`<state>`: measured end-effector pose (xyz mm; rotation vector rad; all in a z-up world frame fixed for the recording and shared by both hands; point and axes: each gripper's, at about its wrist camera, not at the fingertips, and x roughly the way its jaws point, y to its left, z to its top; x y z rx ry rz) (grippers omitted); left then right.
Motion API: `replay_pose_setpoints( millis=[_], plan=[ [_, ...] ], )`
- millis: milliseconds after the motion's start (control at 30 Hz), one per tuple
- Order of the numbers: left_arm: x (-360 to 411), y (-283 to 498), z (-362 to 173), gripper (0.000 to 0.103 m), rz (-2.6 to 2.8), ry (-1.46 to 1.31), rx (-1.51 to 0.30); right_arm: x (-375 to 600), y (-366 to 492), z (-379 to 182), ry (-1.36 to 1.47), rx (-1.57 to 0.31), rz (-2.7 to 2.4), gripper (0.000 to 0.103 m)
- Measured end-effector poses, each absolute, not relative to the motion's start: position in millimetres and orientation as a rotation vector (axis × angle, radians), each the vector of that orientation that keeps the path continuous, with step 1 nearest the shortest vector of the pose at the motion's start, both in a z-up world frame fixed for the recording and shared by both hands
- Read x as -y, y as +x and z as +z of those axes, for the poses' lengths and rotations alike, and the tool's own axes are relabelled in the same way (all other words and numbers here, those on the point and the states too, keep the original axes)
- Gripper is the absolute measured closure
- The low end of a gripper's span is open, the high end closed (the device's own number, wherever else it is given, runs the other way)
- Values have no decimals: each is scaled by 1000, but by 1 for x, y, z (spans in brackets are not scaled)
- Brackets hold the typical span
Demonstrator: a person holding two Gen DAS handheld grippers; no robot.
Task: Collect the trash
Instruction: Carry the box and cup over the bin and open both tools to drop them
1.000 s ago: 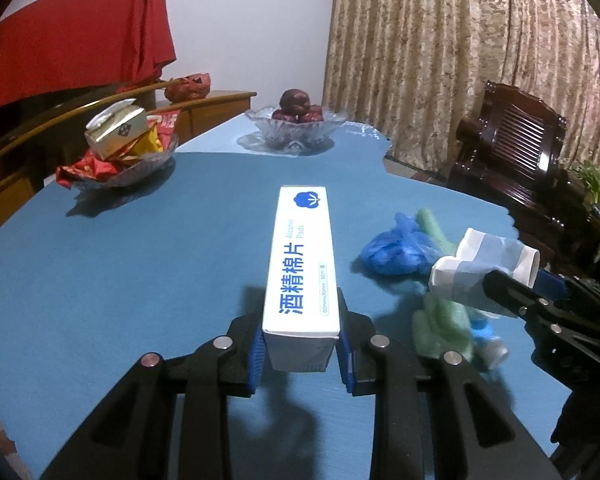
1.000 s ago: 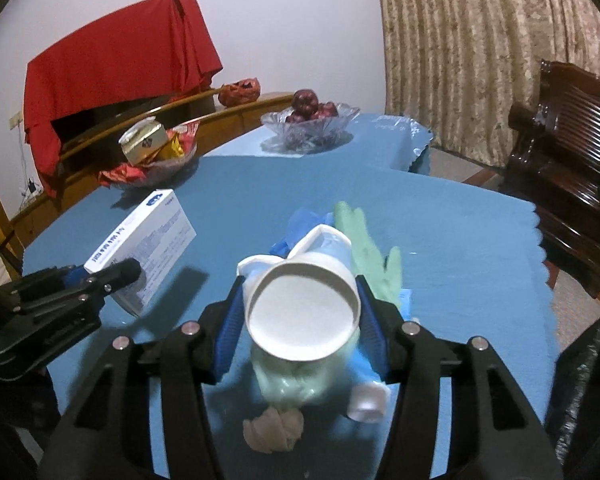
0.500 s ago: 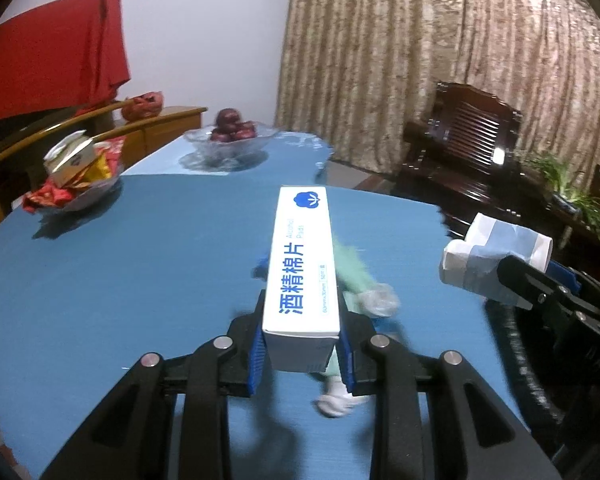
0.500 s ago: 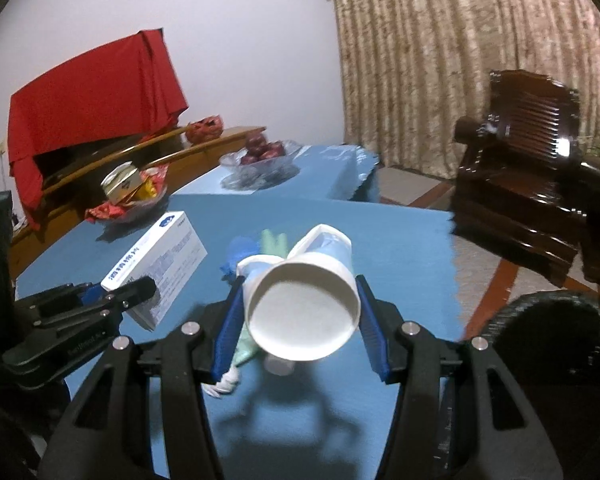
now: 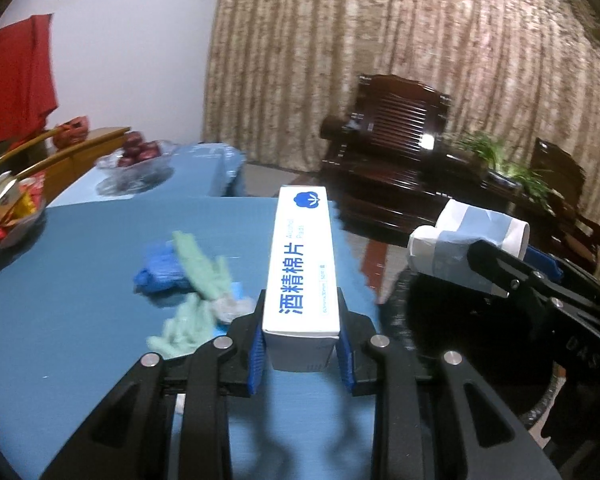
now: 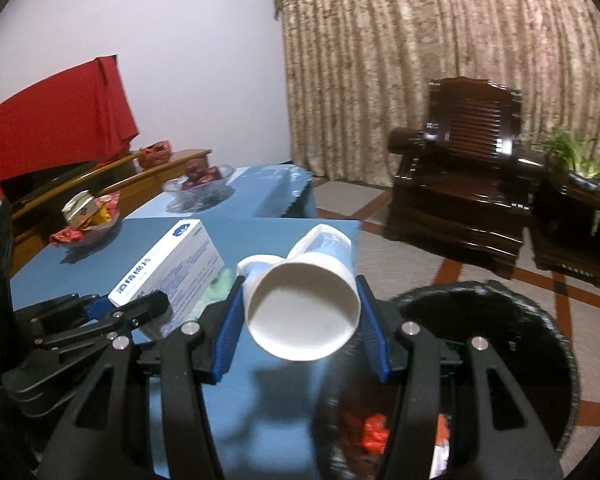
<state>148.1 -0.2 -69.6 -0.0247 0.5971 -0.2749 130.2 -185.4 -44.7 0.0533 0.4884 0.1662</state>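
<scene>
The bin (image 6: 548, 328) is cut off by the right-wrist picture's lower edge, and the cup (image 6: 304, 312) and fingers (image 6: 374, 332) hide its near rim; the red scraps (image 6: 374, 434) inside it are too blurred to name. Left of the bin, the gloves (image 5: 196, 280) on the surface (image 5: 80, 280) are smeared. The box (image 5: 304, 268) hides the surface's edge.
</scene>
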Motion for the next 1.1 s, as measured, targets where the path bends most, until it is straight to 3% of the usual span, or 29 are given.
replay_pose_setpoints(
  millis=[867,967,1000,1100],
  plan=[
    [164,157,-91,73,-565,62,-645,341,91,-87,108,-550,-137,51],
    [173,163,-98,71,-609,56,-678,350,94,-95,105,-567,-172,42],
    [175,164,-100,69,-613,54,-680,353,94,-97,103,-567,-186,34],
    [175,165,-103,49,-632,50,-685,361,91,-102,101,-564,-225,17]
  ],
)
